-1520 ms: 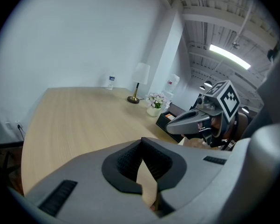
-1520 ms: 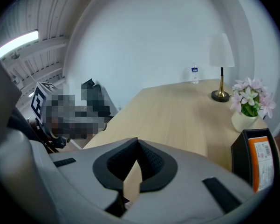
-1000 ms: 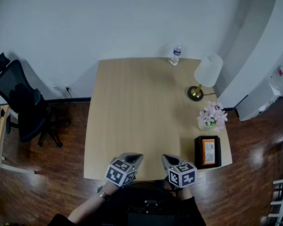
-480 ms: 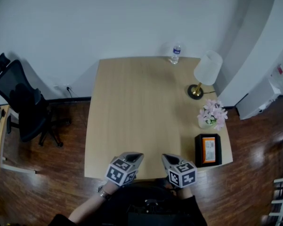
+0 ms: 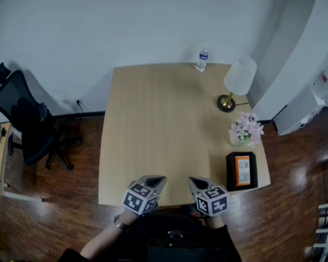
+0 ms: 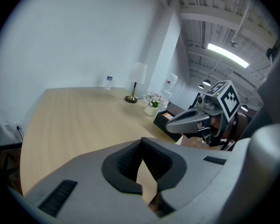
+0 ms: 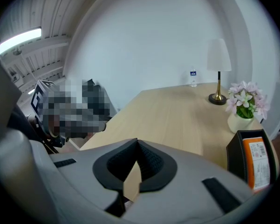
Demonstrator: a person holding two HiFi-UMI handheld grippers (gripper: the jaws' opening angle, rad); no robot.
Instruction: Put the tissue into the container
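Head view: wooden table (image 5: 153, 124) over dark floor (image 5: 65, 212) — left gripper (image 5: 155, 180) and right gripper (image 5: 195, 181) closed, empty (chair (image 5: 28, 121) leftward).

Head view is dimly lit, bluish; glare is seen on floor (image 5: 294, 187) right of table (image 5: 153, 124). Gripper views are fisheye-vignetted, near edges blurred.

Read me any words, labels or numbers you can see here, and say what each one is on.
No text is legible.
Orange packet in the black box: printed label, too blurred to read.
Water bottle label: too small to read.
Cubes on the left tool and right tool: square patterns only, no words.
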